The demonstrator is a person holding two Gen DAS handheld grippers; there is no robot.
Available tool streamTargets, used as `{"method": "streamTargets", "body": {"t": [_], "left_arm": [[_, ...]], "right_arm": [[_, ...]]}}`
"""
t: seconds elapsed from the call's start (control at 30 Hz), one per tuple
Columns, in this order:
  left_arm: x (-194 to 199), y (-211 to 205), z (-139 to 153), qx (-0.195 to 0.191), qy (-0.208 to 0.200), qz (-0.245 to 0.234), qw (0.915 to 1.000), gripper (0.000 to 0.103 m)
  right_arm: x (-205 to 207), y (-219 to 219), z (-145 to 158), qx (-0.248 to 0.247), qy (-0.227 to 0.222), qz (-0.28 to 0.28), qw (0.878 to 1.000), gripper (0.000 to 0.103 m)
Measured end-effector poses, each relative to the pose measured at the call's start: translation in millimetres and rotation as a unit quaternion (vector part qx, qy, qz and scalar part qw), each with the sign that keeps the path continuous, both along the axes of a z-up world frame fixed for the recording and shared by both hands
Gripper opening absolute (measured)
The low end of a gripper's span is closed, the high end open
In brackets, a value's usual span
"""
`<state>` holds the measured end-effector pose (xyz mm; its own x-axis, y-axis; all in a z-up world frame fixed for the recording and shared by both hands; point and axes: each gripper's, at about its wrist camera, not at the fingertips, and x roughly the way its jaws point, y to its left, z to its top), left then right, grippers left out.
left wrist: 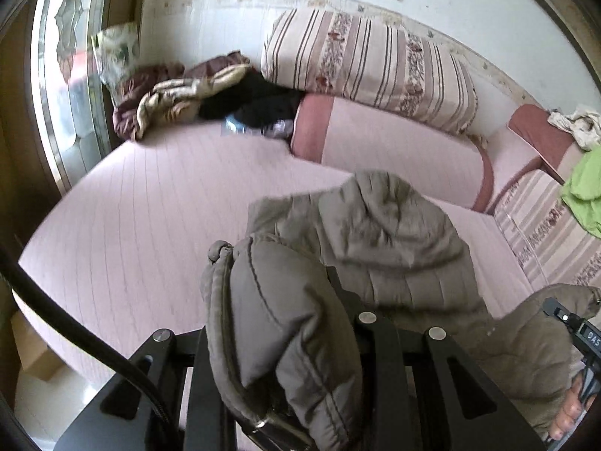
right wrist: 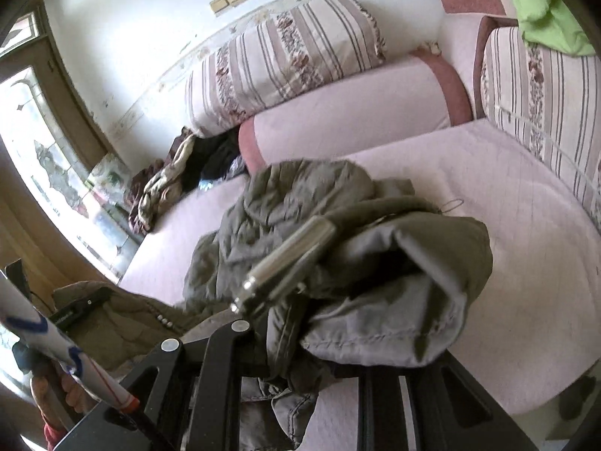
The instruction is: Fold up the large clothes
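Note:
An olive-grey quilted hooded jacket [left wrist: 390, 233] lies on the pink sofa seat [left wrist: 142, 225], its hood toward the bolster. My left gripper [left wrist: 289, 308] is shut on a bunched edge of the jacket with a zipper, lifted off the seat; the fold hides its fingertips. In the right wrist view the jacket [right wrist: 300, 195] is heaped up, and my right gripper [right wrist: 300, 323] is shut on a raised fold with grey lining. A shiny metal zipper pull [right wrist: 285, 263] hangs before the lens. The right gripper [left wrist: 574, 330] shows at the left view's right edge, a hand [left wrist: 571, 413] under it.
Striped cushions [left wrist: 368, 64] and a pink bolster [left wrist: 394, 146] line the sofa's back. A heap of dark and beige clothes [left wrist: 188, 94] lies in the far left corner. Green cloth [left wrist: 586, 191] drapes a cushion at right. A glass door [left wrist: 64, 75] stands left, a cardboard box [left wrist: 37, 360] on the floor.

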<state>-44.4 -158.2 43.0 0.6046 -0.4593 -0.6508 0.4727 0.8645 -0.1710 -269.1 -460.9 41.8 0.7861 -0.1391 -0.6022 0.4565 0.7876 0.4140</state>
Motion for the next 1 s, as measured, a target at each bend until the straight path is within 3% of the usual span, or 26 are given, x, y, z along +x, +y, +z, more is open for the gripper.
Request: {"method": "streamTargets", "body": {"t": [0.27, 0.47, 0.67, 0.87, 1.0], "left_arm": [[68, -53, 13, 0.022, 0.001, 0.019, 0.9996, 0.025], [130, -106, 3, 0.068, 0.013, 0.049, 0.9964, 0.025], [186, -149, -23, 0.108, 0.035, 0.082, 0.9901, 0.025], [240, -187, -67, 0.147, 0.075, 0.107, 0.9804, 0.025], [261, -209, -91, 0.170, 0.076, 0.113, 0.9759, 0.026]], "right_arm": [[62, -48, 12, 0.002, 0.007, -0.037, 0.999, 0.021], [130, -90, 8, 0.007, 0.033, -0.061, 0.998, 0.021], [188, -136, -12, 0.026, 0.065, -0.092, 0.993, 0.022], [237, -172, -50, 0.028, 0.114, -0.112, 0.987, 0.022], [264, -187, -75, 0.031, 0.133, -0.119, 0.983, 0.023]]}}
